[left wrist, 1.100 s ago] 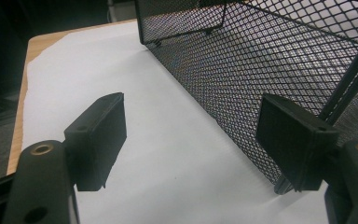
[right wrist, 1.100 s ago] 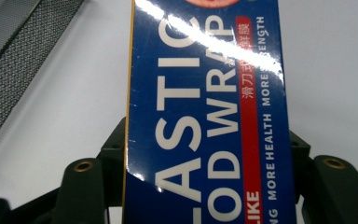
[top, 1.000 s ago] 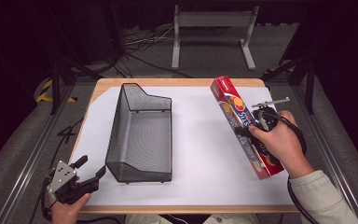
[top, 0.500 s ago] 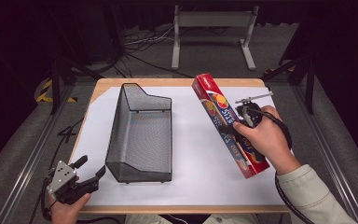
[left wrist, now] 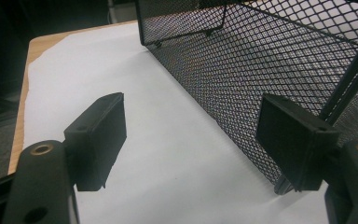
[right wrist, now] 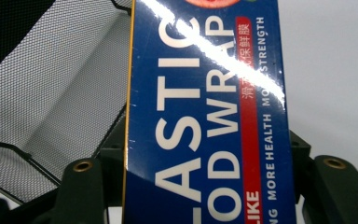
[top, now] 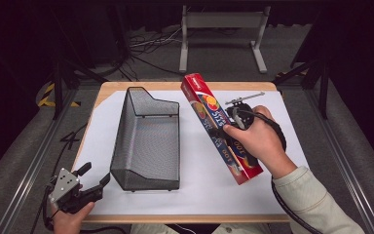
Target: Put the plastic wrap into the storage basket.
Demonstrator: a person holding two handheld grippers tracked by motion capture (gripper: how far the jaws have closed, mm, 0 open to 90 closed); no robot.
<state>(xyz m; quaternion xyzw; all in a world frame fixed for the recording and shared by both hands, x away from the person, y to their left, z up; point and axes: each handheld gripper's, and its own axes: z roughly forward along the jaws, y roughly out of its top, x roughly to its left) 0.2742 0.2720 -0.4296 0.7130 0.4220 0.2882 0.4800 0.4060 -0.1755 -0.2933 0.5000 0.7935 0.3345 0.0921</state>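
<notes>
High view: the right tool [top: 222,130] is clamped across a long red and blue plastic wrap box [top: 220,127], held off the white sheet [top: 199,187] that covers the counter [top: 112,88], with the box running on a slant from the far middle toward the near right. Just to its left stands a black mesh basket [top: 148,141], apart from the box. At the near left corner the left tool [top: 93,179] sits at the counter's edge with its jaws spread wide and nothing between them. Left gripper view: the basket's mesh wall [left wrist: 270,70] lies just beside the right-hand jaw. Right gripper view: the box [right wrist: 205,121] is pinched between both jaws, the basket [right wrist: 51,107] beyond it on the left.
</notes>
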